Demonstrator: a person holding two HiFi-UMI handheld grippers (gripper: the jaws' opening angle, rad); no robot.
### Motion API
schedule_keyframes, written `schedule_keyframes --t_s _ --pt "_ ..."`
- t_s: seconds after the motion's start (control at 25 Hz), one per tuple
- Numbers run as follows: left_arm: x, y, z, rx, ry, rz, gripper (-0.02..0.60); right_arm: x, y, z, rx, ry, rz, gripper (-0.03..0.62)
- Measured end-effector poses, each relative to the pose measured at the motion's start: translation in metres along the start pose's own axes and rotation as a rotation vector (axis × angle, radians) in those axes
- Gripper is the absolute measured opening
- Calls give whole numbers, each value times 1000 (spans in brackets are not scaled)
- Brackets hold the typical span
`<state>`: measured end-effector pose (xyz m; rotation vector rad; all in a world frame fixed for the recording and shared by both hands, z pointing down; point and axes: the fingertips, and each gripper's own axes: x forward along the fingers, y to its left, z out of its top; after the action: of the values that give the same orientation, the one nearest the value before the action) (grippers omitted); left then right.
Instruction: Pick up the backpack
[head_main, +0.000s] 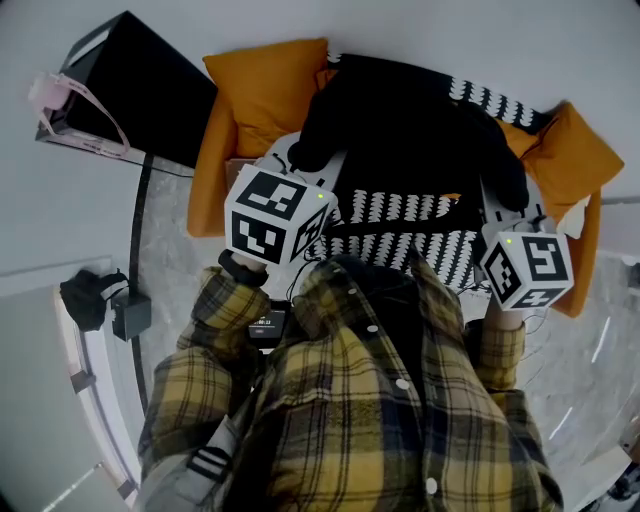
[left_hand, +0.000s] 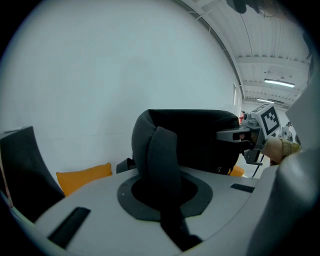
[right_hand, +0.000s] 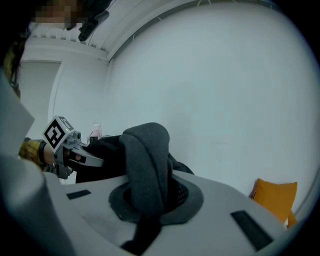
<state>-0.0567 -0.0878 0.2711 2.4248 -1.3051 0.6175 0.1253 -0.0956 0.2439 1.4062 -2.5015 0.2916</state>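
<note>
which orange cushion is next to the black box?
The left cushion, right beside the black box. The right cushion lies on the far side of the backpack.

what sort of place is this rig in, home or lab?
Likely a mock living-room corner inside a larger hall: an orange sofa with cushions against a plain white wall, but the left gripper view shows a high panelled ceiling with strip lights.

Left hand-held gripper (left_hand: 163, 196): clamped on padded backpack strap (left_hand: 162, 152)
Backpack (left_hand: 202, 140): black, bulky
Orange cushion (left_hand: 82, 177): low, left of backpack
</note>
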Motion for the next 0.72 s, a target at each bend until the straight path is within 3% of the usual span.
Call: schedule_keyframes --t_s 0.72 --pt "-1 -2 -8 -11 5 -4 38 -1 2 -9 7 15 1 31"
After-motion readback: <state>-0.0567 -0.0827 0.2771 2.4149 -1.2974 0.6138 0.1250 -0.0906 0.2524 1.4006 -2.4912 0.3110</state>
